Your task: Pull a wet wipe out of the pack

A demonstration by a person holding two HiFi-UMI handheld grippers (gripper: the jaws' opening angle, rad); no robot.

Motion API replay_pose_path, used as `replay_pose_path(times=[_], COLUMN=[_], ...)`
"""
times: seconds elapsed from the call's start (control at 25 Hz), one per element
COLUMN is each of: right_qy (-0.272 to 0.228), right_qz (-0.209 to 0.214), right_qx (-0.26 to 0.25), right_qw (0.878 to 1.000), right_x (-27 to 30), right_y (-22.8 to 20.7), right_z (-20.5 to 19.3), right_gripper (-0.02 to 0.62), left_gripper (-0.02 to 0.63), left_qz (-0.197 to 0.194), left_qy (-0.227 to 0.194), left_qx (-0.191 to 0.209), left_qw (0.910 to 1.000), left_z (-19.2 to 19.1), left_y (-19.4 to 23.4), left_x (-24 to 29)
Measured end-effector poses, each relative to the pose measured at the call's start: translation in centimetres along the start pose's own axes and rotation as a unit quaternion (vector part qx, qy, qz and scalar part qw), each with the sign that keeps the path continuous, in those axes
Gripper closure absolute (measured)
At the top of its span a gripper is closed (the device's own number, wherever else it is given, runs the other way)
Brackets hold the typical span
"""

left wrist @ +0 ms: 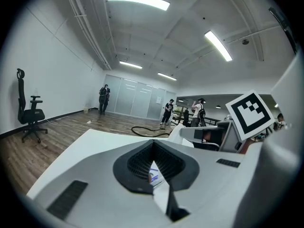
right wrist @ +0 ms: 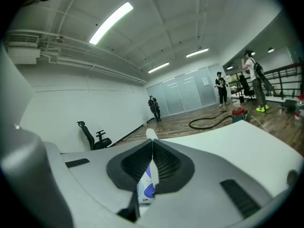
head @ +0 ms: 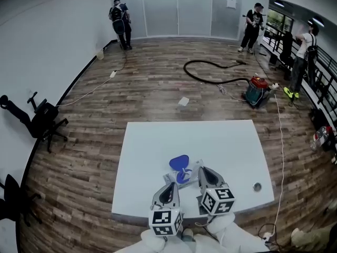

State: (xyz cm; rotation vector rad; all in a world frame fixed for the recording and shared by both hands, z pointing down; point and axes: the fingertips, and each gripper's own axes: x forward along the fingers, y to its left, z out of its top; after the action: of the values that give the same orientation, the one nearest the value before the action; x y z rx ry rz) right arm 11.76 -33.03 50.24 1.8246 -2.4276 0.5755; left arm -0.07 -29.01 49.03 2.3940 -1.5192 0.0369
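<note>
A wet wipe pack (head: 185,176) lies near the front edge of the white table (head: 158,146), its blue lid (head: 179,164) flipped up. My left gripper (head: 170,187) is at the pack's near left side, jaws shut, with the pack's printed edge (left wrist: 154,175) pinched between them. My right gripper (head: 201,173) is at the pack's right side, also shut, and the white and blue pack (right wrist: 146,188) shows between its jaws. A white tip (right wrist: 151,134) sticks out above the right jaws. I cannot see a wipe pulled out.
A small round grommet (head: 257,186) sits in the table at the right. On the wooden floor behind lie a red and teal vacuum (head: 257,91) with a black hose (head: 210,70), a sheet of paper (head: 183,101) and a fallen office chair (head: 37,119). Several people stand at the far wall.
</note>
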Motion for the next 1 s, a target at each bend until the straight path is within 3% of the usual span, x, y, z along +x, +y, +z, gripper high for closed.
replay_pose_path(times=[0.32, 0.72, 1.0], right_qy=[-0.013, -0.005, 0.003], right_qz=[-0.016, -0.037, -0.052], right_qx=[0.005, 0.012, -0.008], right_qw=[1.0, 0.999, 0.999], right_x=[-2.9, -6.4, -8.0], right_y=[-1.5, -2.7, -3.1], right_z=[0.2, -2.5, -3.8], right_gripper=[0.581, 0.581, 0.581], left_gripper=[0.607, 0.607, 0.607], left_qz=[-0.022, -0.05, -0.068], left_qy=[-0.006, 0.02, 0.026], left_qx=[0.013, 0.026, 0.037], left_qw=[0.9997, 0.9982, 0.9966], left_z=[0.3, -2.0, -2.5], left_y=[-2.6, -5.3, -7.0], left_x=[0.5, 0.7, 0.8])
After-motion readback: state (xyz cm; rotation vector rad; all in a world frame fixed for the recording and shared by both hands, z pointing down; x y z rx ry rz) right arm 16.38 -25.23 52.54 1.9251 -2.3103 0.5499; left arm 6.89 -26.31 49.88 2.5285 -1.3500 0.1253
